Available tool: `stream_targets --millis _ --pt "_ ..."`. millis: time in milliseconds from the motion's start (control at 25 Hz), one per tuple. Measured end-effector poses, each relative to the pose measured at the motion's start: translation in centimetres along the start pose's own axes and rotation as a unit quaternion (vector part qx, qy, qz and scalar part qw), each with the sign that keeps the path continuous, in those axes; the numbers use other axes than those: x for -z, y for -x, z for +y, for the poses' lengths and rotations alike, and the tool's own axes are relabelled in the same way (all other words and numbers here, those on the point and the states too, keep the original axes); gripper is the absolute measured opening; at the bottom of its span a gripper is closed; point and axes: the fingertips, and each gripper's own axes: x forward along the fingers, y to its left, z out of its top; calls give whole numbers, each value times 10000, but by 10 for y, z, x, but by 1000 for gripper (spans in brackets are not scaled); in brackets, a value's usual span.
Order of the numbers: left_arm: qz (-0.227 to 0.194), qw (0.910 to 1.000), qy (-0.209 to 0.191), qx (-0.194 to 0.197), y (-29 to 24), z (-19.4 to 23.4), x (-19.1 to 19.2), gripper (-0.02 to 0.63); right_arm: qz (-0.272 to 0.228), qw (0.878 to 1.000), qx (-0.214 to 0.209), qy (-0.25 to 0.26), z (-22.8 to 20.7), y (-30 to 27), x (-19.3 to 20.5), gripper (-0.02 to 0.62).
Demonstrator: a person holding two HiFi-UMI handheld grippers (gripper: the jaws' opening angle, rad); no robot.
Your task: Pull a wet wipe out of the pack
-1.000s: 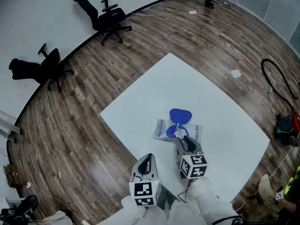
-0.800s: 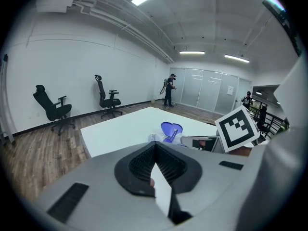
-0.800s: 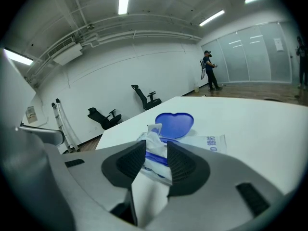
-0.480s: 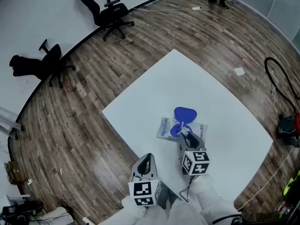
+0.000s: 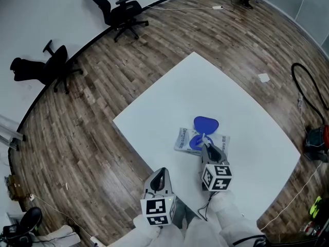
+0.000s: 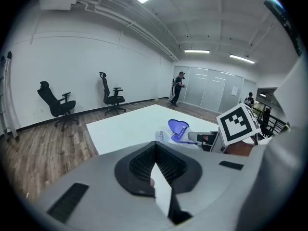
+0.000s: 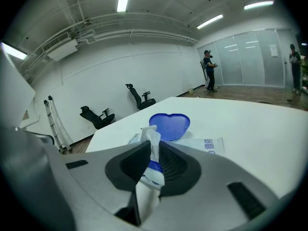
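Note:
The wet wipe pack (image 5: pixel 185 138) lies flat on the white table (image 5: pixel 169 96), its blue lid (image 5: pixel 206 123) flipped open. My right gripper (image 5: pixel 207 147) sits right over the pack's opening. In the right gripper view a white wipe (image 7: pixel 152 134) stands up out of the pack (image 7: pixel 211 145) in front of the lid (image 7: pixel 169 125). The right gripper (image 7: pixel 153 147) has just been closing, and its pads now press on that wipe. My left gripper (image 5: pixel 161 173) hovers at the table's near edge, left of the pack, shut and holding nothing (image 6: pixel 155 150).
Two black office chairs (image 5: pixel 123 12) (image 5: pixel 49 66) stand on the wood floor by the curved wall. A black cable (image 5: pixel 308 91) and a red item (image 5: pixel 317 138) lie on the floor to the right. A person (image 6: pixel 178 88) stands far off by the glass wall.
The right gripper's jaws have narrowed over the pack's opening and now pinch the wipe. The left gripper has stayed where it was.

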Motion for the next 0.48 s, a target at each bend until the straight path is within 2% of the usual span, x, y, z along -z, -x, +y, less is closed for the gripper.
stream_targets --millis 480 --pt "-9 10000 64 -46 7 7 0 -4 -16 9999 160 20 1 3 -1 26"
